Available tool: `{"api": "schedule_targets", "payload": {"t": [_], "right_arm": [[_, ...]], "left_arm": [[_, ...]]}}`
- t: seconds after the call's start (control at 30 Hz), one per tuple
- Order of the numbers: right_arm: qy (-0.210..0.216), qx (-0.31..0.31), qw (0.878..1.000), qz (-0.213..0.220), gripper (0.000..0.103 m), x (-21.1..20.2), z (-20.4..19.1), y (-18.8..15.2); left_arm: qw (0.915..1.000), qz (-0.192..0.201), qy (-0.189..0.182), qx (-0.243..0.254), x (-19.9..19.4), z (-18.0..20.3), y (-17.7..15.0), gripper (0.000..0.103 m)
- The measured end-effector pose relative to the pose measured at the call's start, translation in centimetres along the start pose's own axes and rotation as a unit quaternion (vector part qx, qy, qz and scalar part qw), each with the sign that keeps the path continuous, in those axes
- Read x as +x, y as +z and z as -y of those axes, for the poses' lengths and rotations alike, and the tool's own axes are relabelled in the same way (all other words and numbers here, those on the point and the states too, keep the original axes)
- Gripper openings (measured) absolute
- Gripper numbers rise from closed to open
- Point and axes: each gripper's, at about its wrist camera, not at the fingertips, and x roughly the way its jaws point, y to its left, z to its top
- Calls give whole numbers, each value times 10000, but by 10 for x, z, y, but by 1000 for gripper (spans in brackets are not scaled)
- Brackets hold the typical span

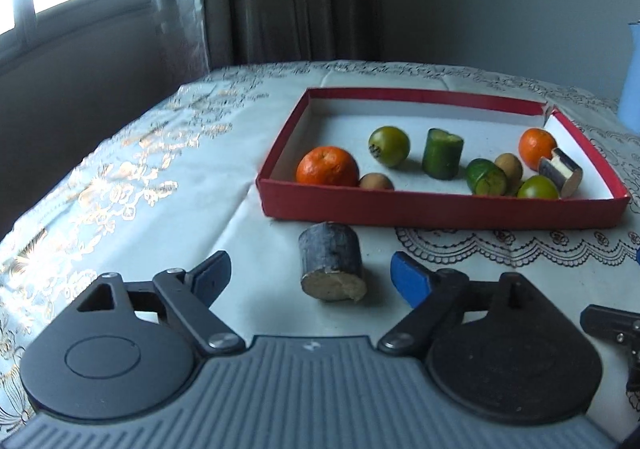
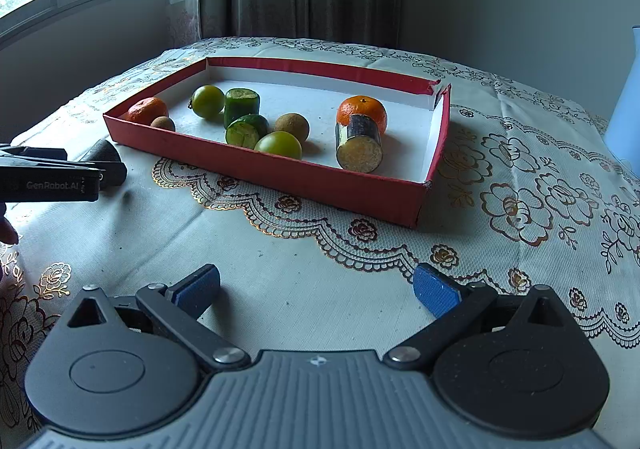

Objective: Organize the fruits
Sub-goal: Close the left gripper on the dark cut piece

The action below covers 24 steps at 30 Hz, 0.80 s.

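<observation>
Box (image 1: pixel 440 211) on counter (image 1: pixel 248 249) holds nine pieces: oranges, green fruits, cut chunks. One dark chunk (image 1: pixel 331 267) outside, just before box (last visible stray). Left tongs (image 1: pixel 310 277) wide, straddling chunk, not gripping. Right tongs (image 2: pixel 316 291) wide, empty.

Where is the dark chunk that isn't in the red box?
In the left wrist view, the dark chunk lies on the tablecloth just outside the red box's near wall, between the left gripper's open fingers.
</observation>
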Motion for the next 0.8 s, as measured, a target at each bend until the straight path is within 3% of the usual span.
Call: {"api": "schedule_targets", "payload": {"t": [0.23, 0.47, 0.67, 0.8], "right_arm": [[0, -1, 10000, 0, 103, 0, 0, 0], [0, 0, 10000, 0, 103, 0, 0, 0], [0, 0, 10000, 1, 103, 0, 0, 0], [0, 0, 10000, 1, 103, 0, 0, 0]], "left_arm": [[9996, -163, -125, -210, 5, -7, 0, 64], [9998, -94, -148, 49, 1, 2, 0, 31], [9999, -104, -87, -67, -3, 1, 1, 30], [9998, 98, -133, -125, -16, 5, 9, 30]]}}
